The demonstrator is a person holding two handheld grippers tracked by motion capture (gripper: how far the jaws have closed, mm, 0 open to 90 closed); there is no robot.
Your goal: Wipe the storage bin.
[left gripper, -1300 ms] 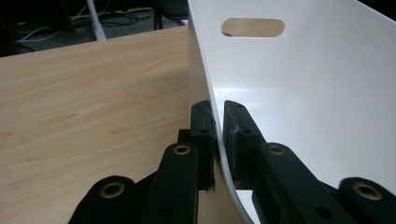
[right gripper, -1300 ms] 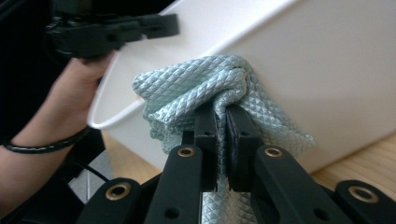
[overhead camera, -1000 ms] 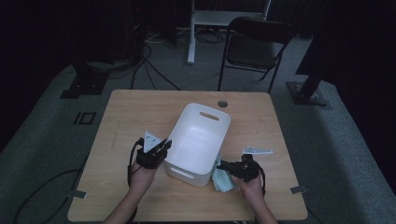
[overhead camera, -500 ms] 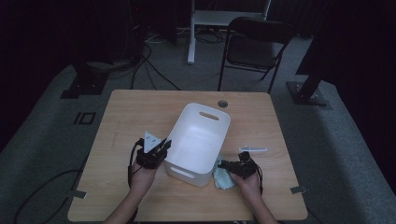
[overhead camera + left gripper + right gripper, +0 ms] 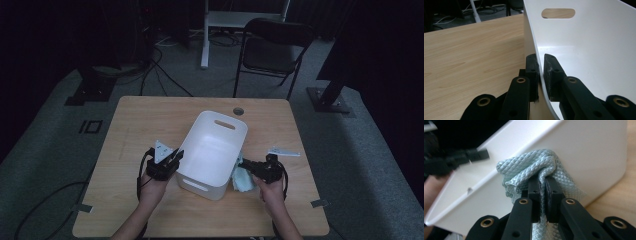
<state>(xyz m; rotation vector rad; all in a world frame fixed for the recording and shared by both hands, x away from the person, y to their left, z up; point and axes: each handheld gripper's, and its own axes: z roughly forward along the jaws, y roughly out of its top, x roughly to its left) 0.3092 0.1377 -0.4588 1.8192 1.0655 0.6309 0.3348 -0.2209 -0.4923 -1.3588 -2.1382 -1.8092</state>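
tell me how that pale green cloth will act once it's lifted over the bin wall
The cloth bunches and folds where the right gripper pinches it, so it will likely hang limp. Its quilted weave looks grippy, so slipping seems unlikely. It seems light; the bin, clamped by the left gripper, should stay put.

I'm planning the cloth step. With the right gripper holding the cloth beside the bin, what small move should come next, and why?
Probably lift the right gripper over the rim. It is shut on the light green cloth, which sits against the outer wall of the white bin, while the left gripper clamps the bin's wall steady.
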